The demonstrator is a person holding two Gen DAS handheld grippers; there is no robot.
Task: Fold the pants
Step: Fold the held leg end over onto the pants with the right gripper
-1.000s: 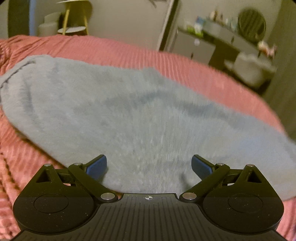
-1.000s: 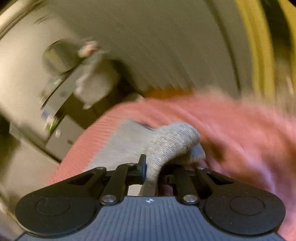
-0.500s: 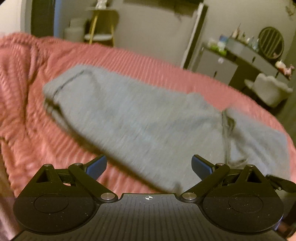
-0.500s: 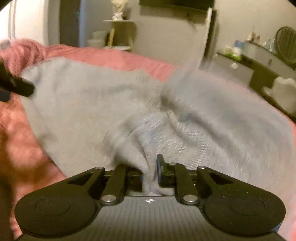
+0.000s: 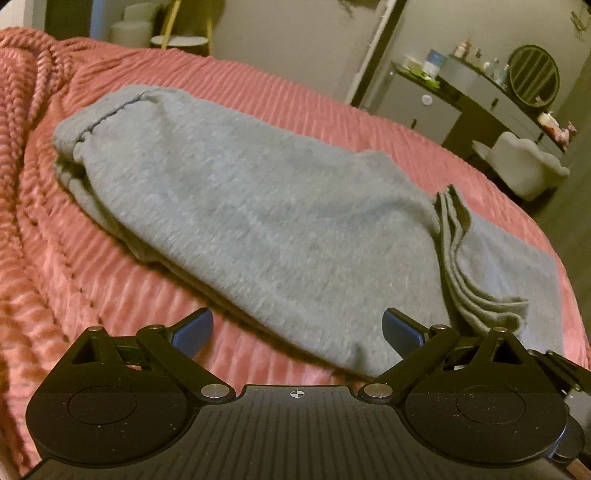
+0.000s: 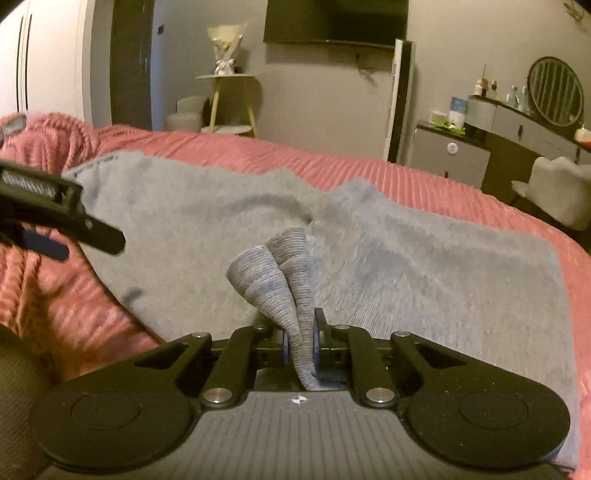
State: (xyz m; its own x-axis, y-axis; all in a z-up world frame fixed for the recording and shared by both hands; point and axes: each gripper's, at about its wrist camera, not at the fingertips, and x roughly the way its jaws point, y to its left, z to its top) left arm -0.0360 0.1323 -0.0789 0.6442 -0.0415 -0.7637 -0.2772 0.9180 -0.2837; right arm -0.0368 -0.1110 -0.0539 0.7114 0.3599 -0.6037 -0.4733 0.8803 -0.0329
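Grey pants (image 5: 258, 221) lie folded over on a pink ribbed bedspread (image 5: 92, 288), waistband end at the far left. My left gripper (image 5: 298, 328) is open and empty, just above the near edge of the pants. My right gripper (image 6: 300, 341) is shut on the ribbed cuff (image 6: 284, 266) of the pants (image 6: 406, 258), holding it low over the spread fabric. The cuff also shows as stacked folds at the right of the left wrist view (image 5: 476, 295). The left gripper shows at the left of the right wrist view (image 6: 55, 221).
The bed's far edge runs past the pants. Beyond it stand a grey dresser (image 6: 480, 147) with a round mirror (image 6: 556, 92), a pale chair (image 6: 557, 192), a small side table (image 6: 229, 103) and a wall TV (image 6: 336, 22).
My right gripper swung the cuff over from the far side and laid the leg across the pants. My left gripper pulled back from the fabric, staying open.
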